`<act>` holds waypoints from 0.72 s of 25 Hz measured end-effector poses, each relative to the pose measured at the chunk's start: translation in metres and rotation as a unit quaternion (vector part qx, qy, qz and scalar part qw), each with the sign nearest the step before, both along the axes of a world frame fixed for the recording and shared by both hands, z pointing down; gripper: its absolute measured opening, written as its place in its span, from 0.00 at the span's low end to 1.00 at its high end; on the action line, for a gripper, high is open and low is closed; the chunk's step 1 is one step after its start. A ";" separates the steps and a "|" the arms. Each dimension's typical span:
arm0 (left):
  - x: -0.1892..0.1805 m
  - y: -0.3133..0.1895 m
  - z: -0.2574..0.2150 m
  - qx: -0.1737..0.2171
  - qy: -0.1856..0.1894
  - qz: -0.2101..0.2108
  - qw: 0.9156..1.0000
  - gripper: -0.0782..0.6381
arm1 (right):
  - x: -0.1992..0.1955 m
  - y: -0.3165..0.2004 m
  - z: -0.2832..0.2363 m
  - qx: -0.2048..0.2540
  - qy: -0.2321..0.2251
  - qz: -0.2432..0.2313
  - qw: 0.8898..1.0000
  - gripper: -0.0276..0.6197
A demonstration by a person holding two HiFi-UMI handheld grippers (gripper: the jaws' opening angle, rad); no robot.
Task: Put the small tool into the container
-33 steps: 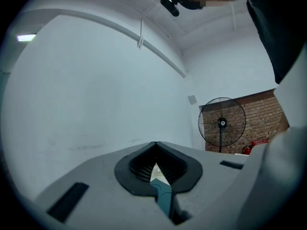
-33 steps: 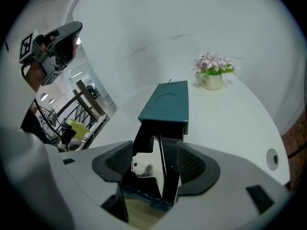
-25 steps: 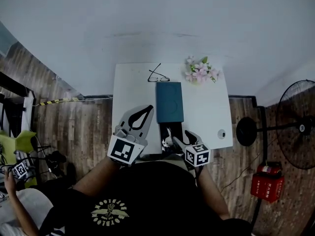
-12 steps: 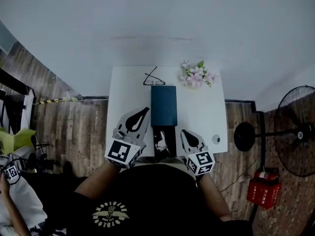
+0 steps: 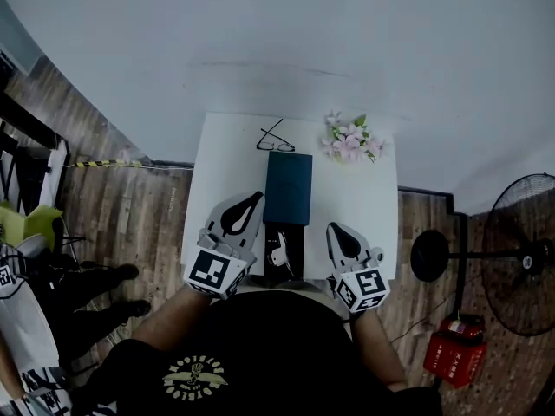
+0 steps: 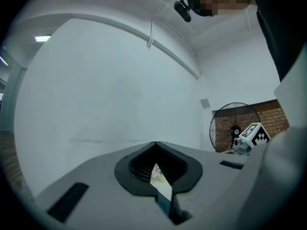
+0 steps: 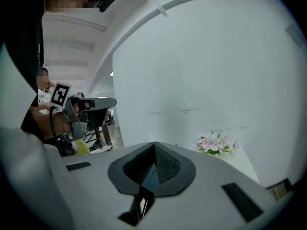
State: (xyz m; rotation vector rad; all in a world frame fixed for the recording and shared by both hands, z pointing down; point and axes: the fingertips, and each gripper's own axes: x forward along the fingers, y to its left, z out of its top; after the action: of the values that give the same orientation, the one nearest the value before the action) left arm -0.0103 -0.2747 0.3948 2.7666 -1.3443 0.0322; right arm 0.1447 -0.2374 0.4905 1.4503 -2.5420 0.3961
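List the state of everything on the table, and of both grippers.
left gripper: shut, empty.
right gripper: shut, empty.
small tool: lying inside the container.
container: open, with the teal lid flat on the table beyond it.
glasses: on the table, one arm unfolded.
fan: cannot tell if running.

Nothing readable: the yellow print (image 5: 195, 377) on the shirt (image 5: 269, 341) and the red box's (image 5: 455, 351) white marks are too small.

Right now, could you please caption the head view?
Left gripper and right gripper, shut, flank the small tool in a black tray.
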 end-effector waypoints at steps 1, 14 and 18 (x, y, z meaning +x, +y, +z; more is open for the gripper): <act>0.001 0.001 -0.001 0.000 -0.001 -0.003 1.000 0.12 | 0.002 -0.001 -0.007 0.008 -0.004 -0.002 1.000 0.04; 0.001 0.013 -0.015 0.009 0.001 -0.041 0.999 0.12 | 0.020 -0.003 -0.097 0.092 -0.020 -0.022 0.995 0.04; 0.001 0.016 -0.022 0.019 -0.003 -0.048 0.999 0.12 | 0.028 -0.001 -0.128 0.123 -0.023 -0.018 0.992 0.04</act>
State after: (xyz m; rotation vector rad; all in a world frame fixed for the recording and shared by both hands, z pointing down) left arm -0.0097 -0.2583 0.3729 2.7299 -1.4942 0.0106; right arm 0.1729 -0.2380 0.3621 1.4875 -2.7279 0.1140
